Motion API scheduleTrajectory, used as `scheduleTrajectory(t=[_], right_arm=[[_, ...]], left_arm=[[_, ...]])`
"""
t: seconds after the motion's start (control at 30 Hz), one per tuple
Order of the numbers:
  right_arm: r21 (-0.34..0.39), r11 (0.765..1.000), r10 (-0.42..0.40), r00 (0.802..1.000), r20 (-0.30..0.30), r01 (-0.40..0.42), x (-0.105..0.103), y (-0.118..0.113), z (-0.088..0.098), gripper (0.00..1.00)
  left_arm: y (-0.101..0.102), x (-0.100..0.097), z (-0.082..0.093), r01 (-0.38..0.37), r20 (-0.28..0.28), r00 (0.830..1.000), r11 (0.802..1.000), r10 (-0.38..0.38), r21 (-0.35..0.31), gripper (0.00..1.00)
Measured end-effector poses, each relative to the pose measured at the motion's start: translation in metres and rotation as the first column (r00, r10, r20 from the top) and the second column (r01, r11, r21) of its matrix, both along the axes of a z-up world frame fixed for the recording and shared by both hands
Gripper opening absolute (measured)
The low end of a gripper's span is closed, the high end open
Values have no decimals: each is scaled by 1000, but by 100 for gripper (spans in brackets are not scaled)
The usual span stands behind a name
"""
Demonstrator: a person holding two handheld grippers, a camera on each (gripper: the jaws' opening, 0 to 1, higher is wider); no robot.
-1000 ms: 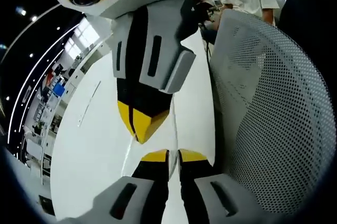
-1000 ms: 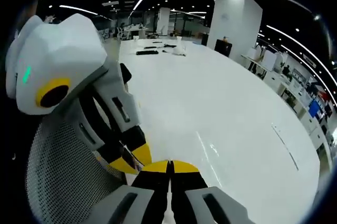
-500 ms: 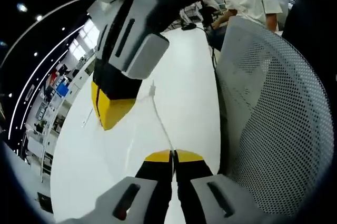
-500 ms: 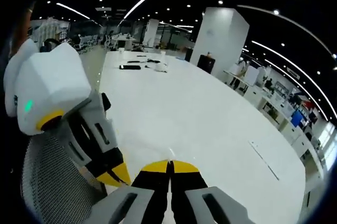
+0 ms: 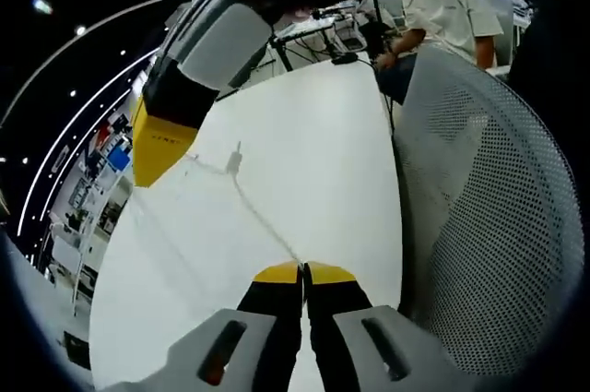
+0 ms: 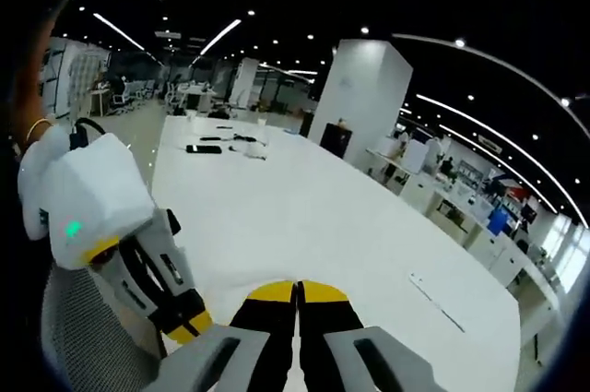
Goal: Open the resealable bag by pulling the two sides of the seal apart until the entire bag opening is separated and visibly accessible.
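Observation:
A clear resealable bag hangs stretched between the two grippers over the white table. In the left gripper view its seal edge runs as a thin line from my left gripper, shut on one side of it, up to the right gripper's yellow tip at upper left. In the right gripper view my right gripper is shut at the bottom, and the film there is too faint to make out. The left gripper shows low on the left, well apart from it.
A white mesh chair back stands close on the right of the left gripper view. A person in a white shirt sits beyond it. The long table carries small items at its far end, near a white pillar.
The two grippers have drawn apart. In the left gripper view the right gripper went from just above my jaws to the upper left, pulling the bag's seal edge out taut.

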State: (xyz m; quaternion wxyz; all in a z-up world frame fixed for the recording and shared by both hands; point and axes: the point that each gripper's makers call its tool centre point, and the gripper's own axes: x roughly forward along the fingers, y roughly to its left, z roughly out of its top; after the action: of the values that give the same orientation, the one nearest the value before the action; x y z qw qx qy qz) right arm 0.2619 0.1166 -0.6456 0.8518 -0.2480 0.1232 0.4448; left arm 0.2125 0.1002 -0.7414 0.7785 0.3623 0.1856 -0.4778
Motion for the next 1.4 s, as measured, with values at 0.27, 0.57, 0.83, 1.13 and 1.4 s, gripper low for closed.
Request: scheduleTrajectory(t=[0.27,0.57,0.83,1.13,1.4], right_arm=[[1,1000,-2,1000,-4,2,5,-6,-4,0],[-5,999,33,993,-112,-34,-11,-3,-39,0],[-74,996,31,982,-185,-46,-20,-10,-81,0],[-138,987,45,971,-235,-79,-28,-12,-117,0],[-174,982,26,970,-242,-70,-21,-18,-135,0]], left_arm=[[-1,7,-2,-5,2,1000,1000,5,-14,0],[2,-16,-27,-11,-100,995,1000,10,-15,0],[4,-22,-39,-62,-169,984,997,53,-51,1],[0,-24,-31,-144,-223,968,980,112,-135,23],[12,-18,-13,-227,-224,957,956,183,-189,31]])
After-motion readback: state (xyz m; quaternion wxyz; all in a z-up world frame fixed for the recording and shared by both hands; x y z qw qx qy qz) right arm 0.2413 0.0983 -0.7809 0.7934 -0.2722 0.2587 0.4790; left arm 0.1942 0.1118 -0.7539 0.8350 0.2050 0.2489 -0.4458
